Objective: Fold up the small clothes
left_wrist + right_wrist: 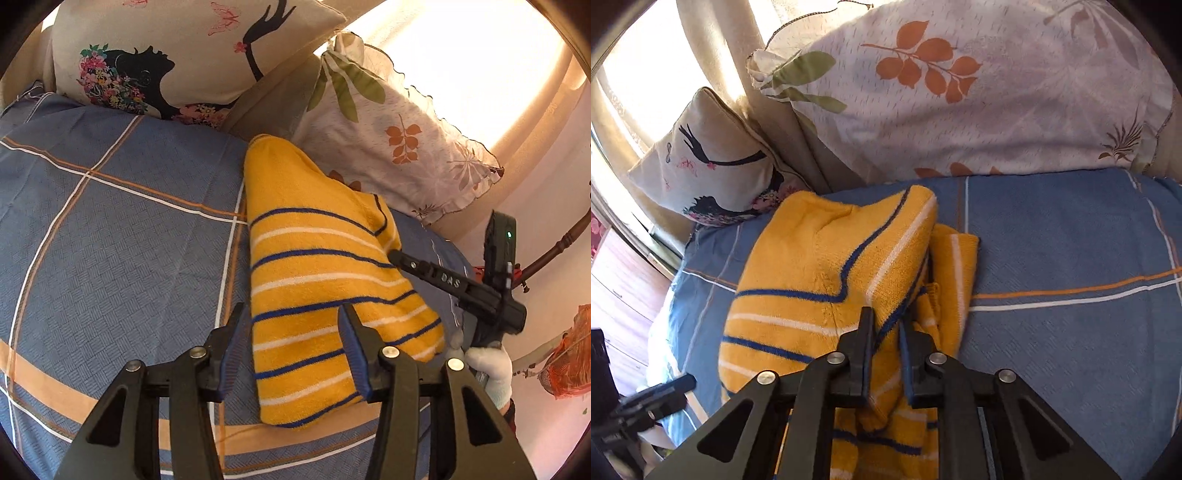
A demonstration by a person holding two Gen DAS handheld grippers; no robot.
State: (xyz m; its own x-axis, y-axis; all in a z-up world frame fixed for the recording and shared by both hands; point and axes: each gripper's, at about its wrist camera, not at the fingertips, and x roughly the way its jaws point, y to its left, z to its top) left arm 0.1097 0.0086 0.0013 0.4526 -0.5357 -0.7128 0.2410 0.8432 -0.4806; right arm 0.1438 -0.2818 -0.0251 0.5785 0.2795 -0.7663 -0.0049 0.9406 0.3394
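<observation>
A small yellow garment with blue and white stripes lies folded lengthwise on a blue checked bedsheet. My left gripper is open, its jaws on either side of the garment's near end, low over it. In the right wrist view my right gripper is shut on a raised fold of the garment, lifting one edge over the rest. The right gripper also shows in the left wrist view, at the garment's right edge, held by a white-gloved hand.
Two pillows lean at the head of the bed: a cream one with a black silhouette print and a white one with leaf print. The bed's right edge runs close by the garment. An orange net bag hangs at right.
</observation>
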